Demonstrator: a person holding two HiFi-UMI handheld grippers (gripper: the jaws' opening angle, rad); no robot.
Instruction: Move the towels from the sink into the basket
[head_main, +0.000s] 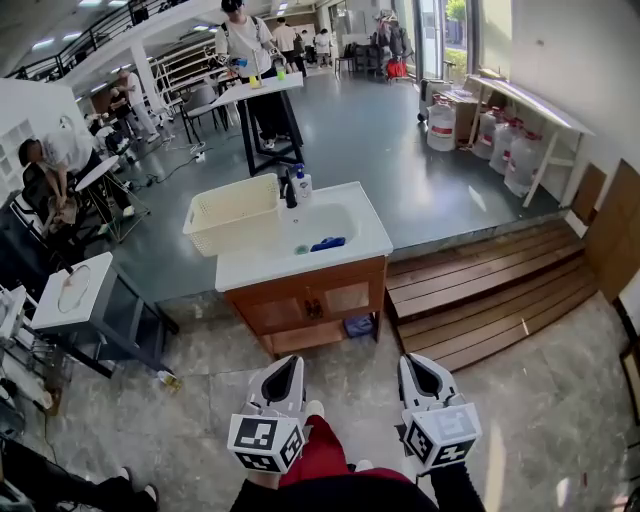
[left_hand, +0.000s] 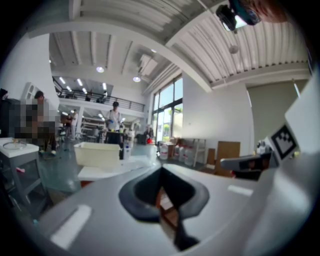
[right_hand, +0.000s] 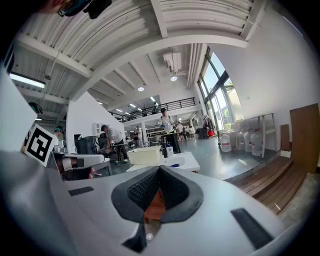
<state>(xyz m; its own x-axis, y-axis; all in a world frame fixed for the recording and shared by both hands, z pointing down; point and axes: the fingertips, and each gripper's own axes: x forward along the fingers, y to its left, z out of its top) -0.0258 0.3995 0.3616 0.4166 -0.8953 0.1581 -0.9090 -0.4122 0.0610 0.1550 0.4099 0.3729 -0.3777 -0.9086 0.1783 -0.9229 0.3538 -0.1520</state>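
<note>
A blue towel (head_main: 327, 243) lies in the white sink (head_main: 345, 222) of a wooden vanity, well ahead of me. A small green item (head_main: 302, 249) lies by the drain. A cream slatted basket (head_main: 233, 213) stands on the countertop's left end. Both grippers are held low and near me, far from the sink. My left gripper (head_main: 285, 372) and right gripper (head_main: 420, 370) are shut with nothing in them. The left gripper view has the closed left gripper (left_hand: 161, 172) pointing toward the basket (left_hand: 97, 152). From the shut right gripper (right_hand: 160, 172) I see the basket (right_hand: 145, 155) and the towel (right_hand: 173, 164).
A dark faucet (head_main: 288, 188) and a soap bottle (head_main: 303, 185) stand behind the basin. Wooden steps (head_main: 480, 290) run to the right of the vanity. A small white table (head_main: 75, 290) is at the left. People work at tables farther back, and water jugs (head_main: 440, 125) stand by the window.
</note>
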